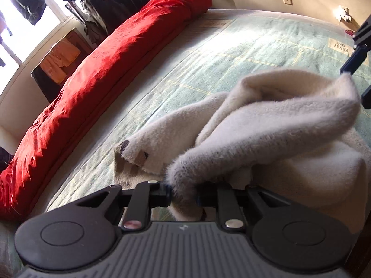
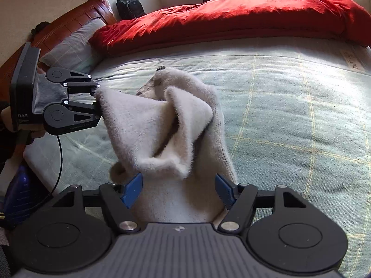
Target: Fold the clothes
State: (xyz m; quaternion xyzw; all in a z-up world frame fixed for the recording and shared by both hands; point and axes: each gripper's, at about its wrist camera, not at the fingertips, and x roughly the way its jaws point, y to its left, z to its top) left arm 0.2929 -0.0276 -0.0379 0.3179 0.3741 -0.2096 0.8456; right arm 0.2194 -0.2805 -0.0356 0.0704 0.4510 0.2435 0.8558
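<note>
A fuzzy cream garment point(image 1: 278, 120) lies bunched on the pale green bedspread point(image 1: 231, 46), partly lifted off it. My left gripper point(image 1: 183, 195) is shut on one edge of it. In the right wrist view the left gripper point(image 2: 97, 100) holds that edge up at the left, so the garment point(image 2: 150, 125) hangs in folds. My right gripper point(image 2: 178, 190) is open, its blue pads point(image 2: 133, 190) wide apart with the cloth running between them. The right gripper point(image 1: 356, 84) also shows at the right edge of the left wrist view, touching a raised corner.
A rolled red duvet point(image 2: 231, 16) runs along the far side of the bed. A grey pillow point(image 2: 69, 44) and wooden headboard point(image 2: 69, 20) are at the left. Dark clothes hang on a rack point(image 1: 111, 0) by the window. A person's hand point(image 2: 7, 115) holds the left gripper.
</note>
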